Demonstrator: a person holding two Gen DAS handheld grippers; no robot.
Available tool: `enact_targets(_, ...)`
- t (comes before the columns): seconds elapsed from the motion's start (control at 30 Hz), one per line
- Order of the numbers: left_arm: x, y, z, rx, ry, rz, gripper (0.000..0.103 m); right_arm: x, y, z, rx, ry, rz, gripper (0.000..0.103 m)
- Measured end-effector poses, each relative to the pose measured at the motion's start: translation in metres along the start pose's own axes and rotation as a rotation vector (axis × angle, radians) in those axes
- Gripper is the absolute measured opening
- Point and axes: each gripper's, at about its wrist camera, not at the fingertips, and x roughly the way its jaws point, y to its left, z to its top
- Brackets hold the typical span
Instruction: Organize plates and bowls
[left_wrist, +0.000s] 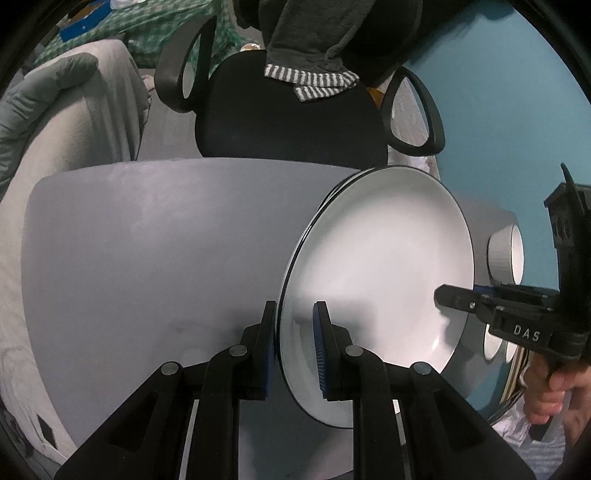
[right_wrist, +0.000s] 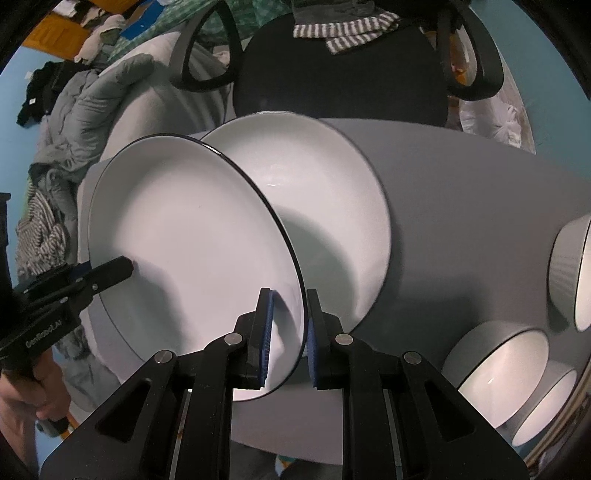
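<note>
Two grippers hold one white plate (right_wrist: 192, 236) with a thin dark rim between them, one on each side of it. The left gripper (left_wrist: 295, 347) is clamped on the plate's rim at the plate's left edge as its own camera sees it, one blue-padded finger under the plate and the other over its white face; the right gripper (right_wrist: 288, 339) pinches the opposite rim in the same way, its pads closed on the edge. Each gripper shows in the other's view: the right one reaches in from the right of the left wrist view with a hand (left_wrist: 550, 395) on its handle, and the left one comes in from the lower left of the right wrist view. The held plate hangs tilted above a second white plate (right_wrist: 325, 206) that lies flat on the round grey table (right_wrist: 461, 192), and partly covers it. To the right of the plates, near the table's edge, stand grey ribbed bowls (right_wrist: 506, 362) with white insides, close together. A black office chair (left_wrist: 288, 122) with a striped cloth over its back stands behind the table.
</note>
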Motion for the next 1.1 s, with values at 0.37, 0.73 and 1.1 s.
enact_targets(0.37, 0.019, -0.019, 0.018, 0.009, 0.032, 0.052, 0.018, 0.004, -0.024, 0.023, 0.006, 0.036, -0.001, 0.016)
enact_targets(0.73, 0.032, -0.029, 0.025, 0.025, 0.072, 0.093, 0.018, 0.01, -0.033, 0.029, 0.015, 0.07, -0.019, 0.016)
enact_targets(1.1, 0.033, -0.041, 0.023, 0.054, 0.062, 0.126, 0.041, 0.012, -0.03, 0.038, 0.07, 0.104, -0.016, 0.028)
